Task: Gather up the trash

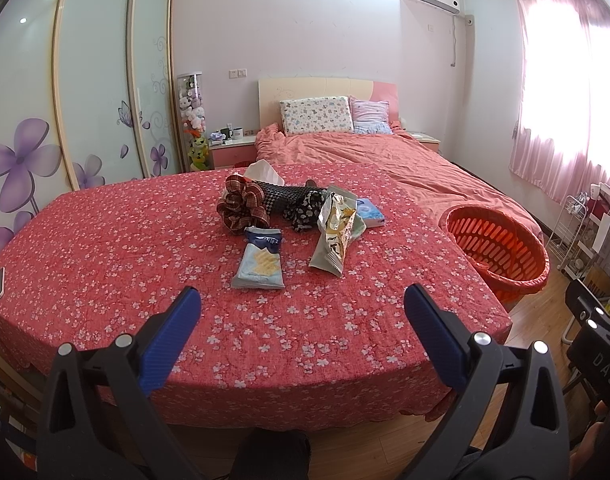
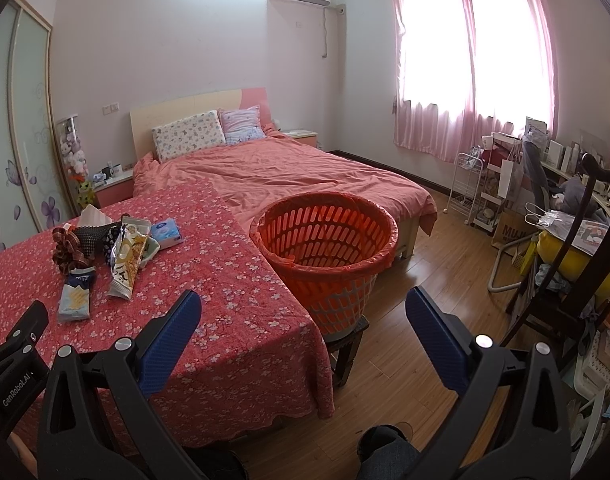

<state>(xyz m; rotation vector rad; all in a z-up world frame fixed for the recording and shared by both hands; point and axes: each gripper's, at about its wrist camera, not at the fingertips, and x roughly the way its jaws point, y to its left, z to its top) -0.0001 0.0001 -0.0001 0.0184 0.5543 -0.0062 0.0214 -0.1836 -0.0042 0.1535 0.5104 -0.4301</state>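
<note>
I see bare tablecloth [image 1: 289,332] before the wrappers; scrunchies [image 1: 243,206] crowd close behind them; basket [image 2: 325,240] mouth unobstructed beside table edge

White letters "GenRobot.AI" run along the black body of the left gripper [image 2: 9,364], seen at the lower left edge of the right wrist view. In the left wrist view, white letters "DAS" stand on the black body of the right gripper [image 1: 601,364] at the right edge. A brown cardboard box [image 2: 511,228] on the floor, right of the orange basket [image 2: 325,240], carries dark letters reading roughly "MUJI". Print on the snack wrappers is too small to read.
</note>
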